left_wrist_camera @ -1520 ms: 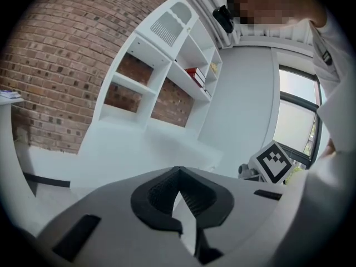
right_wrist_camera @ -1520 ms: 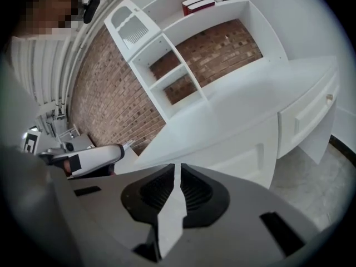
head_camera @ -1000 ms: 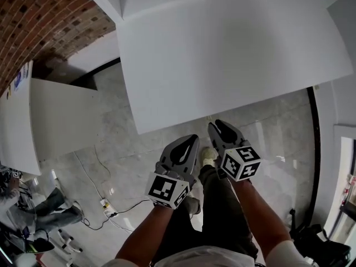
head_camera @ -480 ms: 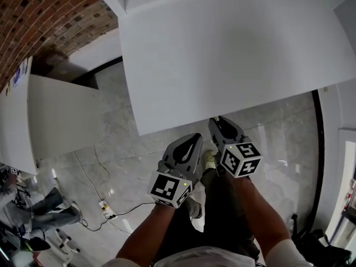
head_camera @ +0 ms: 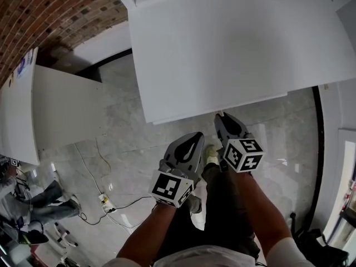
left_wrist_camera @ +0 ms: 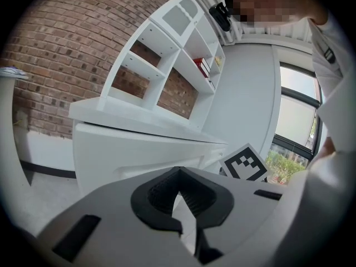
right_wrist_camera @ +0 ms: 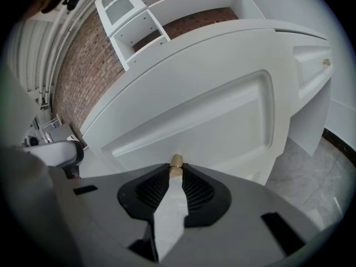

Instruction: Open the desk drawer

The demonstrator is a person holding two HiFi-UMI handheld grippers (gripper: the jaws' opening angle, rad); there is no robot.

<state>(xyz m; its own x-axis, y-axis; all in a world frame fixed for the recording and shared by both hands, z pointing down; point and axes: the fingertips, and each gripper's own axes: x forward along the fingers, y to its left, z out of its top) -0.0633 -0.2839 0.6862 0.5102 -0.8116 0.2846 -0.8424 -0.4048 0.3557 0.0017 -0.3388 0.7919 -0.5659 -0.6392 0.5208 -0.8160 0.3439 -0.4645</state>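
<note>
At the bench (head_camera: 233,49) front, the right claw (right_wrist_camera: 174,171) is closing on the drawer (right_wrist_camera: 211,115) knob (right_wrist_camera: 176,161) — small, hard, likely slick. The drawer looks rigid — pull straight. The left claw (left_wrist_camera: 178,178) is narrow and empty.

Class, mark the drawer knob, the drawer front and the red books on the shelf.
drawer knob (right_wrist_camera: 176,160), right gripper view, its rounded end.
drawer front (right_wrist_camera: 194,115), right gripper view, middle of its panel.
red books (left_wrist_camera: 203,67), left gripper view, their red side.
</note>
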